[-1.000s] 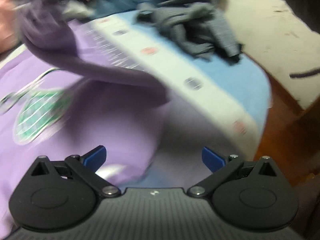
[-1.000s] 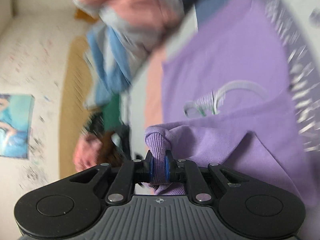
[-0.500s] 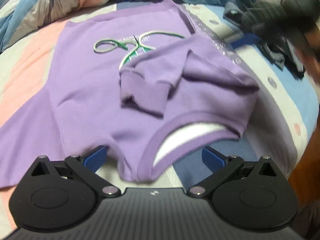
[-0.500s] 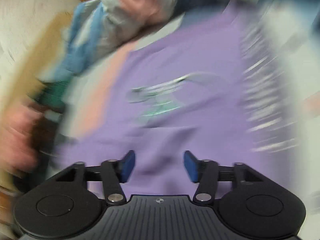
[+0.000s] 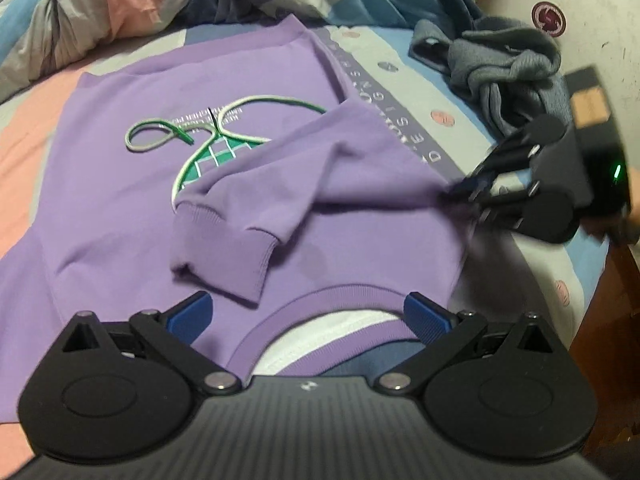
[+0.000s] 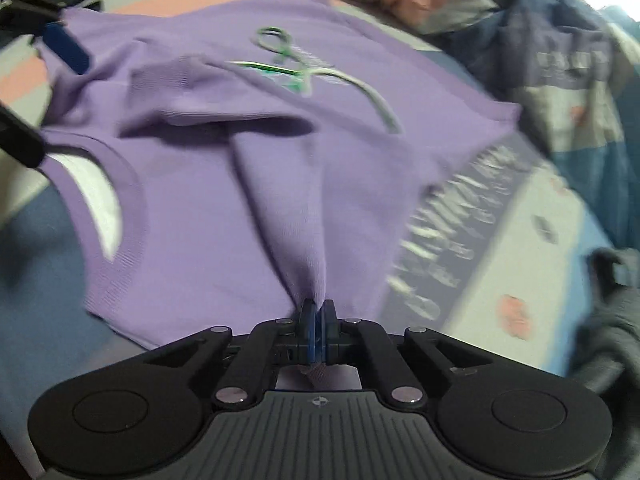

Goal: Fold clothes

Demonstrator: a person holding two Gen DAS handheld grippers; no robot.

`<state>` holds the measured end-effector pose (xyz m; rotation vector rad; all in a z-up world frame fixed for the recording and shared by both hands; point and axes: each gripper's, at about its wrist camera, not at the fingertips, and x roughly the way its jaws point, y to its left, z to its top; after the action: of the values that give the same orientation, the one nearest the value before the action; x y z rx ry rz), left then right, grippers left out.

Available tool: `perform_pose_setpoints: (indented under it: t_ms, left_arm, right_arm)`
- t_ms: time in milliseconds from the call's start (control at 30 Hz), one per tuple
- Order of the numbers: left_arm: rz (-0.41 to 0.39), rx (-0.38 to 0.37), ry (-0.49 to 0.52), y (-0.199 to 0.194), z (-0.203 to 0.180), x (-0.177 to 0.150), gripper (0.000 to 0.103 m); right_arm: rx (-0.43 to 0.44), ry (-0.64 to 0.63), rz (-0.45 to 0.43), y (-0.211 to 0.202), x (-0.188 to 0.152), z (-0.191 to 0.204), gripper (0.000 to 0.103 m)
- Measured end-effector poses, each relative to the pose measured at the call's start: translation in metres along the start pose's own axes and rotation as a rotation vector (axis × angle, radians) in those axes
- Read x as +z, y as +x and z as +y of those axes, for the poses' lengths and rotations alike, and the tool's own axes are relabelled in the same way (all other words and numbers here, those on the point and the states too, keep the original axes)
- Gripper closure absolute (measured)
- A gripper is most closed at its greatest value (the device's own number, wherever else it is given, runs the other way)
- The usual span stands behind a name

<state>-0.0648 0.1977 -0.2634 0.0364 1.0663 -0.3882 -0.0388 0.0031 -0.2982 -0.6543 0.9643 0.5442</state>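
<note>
Purple sweatshirt (image 5: 120,208) lies flat on the bed (image 5: 424,80), one sleeve (image 5: 256,200) folded across. Right gripper (image 6: 318,322) pinches its shoulder fabric; left gripper (image 5: 306,316) hovers spread wide, empty.

the purple sweatshirt (image 5: 132,200) is soft matt knit cloth with a ribbed cuff (image 5: 224,252); the left gripper (image 5: 308,312) is matt black plastic with ridged blue pads (image 5: 426,316) and shiny metal rivets (image 5: 216,380); the bedsheet (image 5: 404,80) is smooth printed cloth
</note>
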Motion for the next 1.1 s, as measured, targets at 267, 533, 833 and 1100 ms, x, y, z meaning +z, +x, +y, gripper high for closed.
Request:
perform_pose_setpoints:
  t_ms: [267, 533, 833, 1100]
  left_arm:
    - [-0.016, 0.0, -0.055, 0.026, -0.01, 0.003, 0.0]
    - [-0.063, 0.116, -0.199, 0.022, 0.006, -0.002, 0.0]
    - [-0.064, 0.283, -0.348, -0.045, 0.079, -0.043, 0.0]
    - [-0.063, 0.292, -0.465, -0.066, 0.127, -0.082, 0.0]
  right_arm:
    - [-0.017, 0.056, 0.09, -0.01, -0.039, -0.038, 0.098]
    - [0.087, 0.19, -0.13, -0.059, -0.016, -0.033, 0.065]
    - [0.284, -0.223, -0.3, -0.01, 0.064, 0.103, 0.058]
    - [0.275, 0.082, -0.205, 0.006, 0.097, 0.102, 0.099]
